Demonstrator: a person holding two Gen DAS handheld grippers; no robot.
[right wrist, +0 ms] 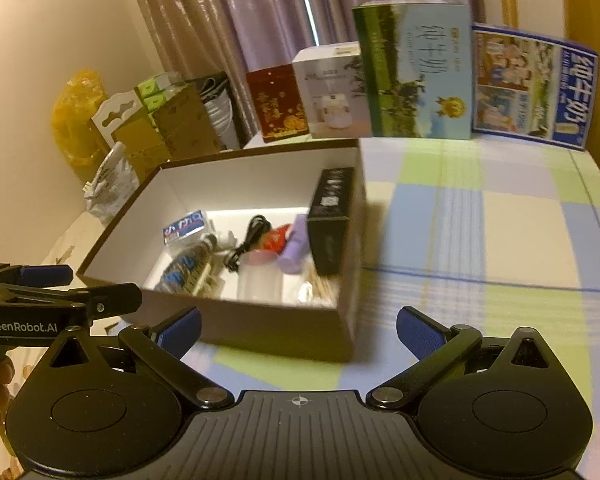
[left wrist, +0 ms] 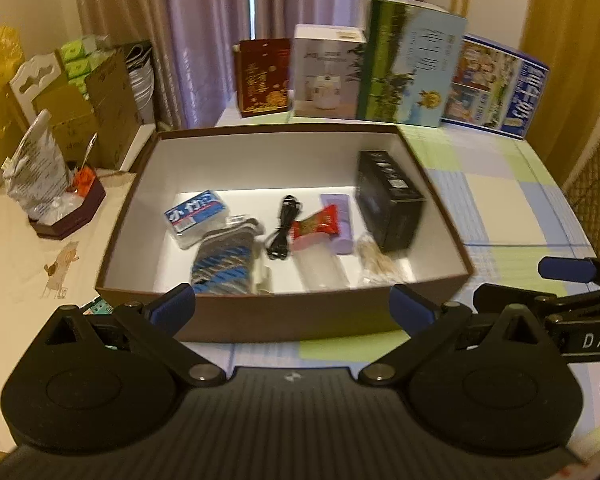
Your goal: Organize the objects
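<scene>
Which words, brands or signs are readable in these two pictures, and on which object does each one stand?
"GenRobot.AI": white print on the left gripper, seen from the right wrist.
"DAS", cut off by the frame edge: on the right gripper's arm.
"纯牛奶": large characters on the green and blue milk carton.
"纯牛奶": sideways on the blue milk carton.
Too blurred to read: red gift box, white appliance box, blue tissue pack, black box.

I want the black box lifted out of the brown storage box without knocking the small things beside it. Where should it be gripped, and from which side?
Probably from above. The black box stands on edge against the right wall of the brown storage box, so its narrow top edge is exposed. Close the jaws across that thin width, high up, clear of the purple tube and the toothpicks alongside.
</scene>
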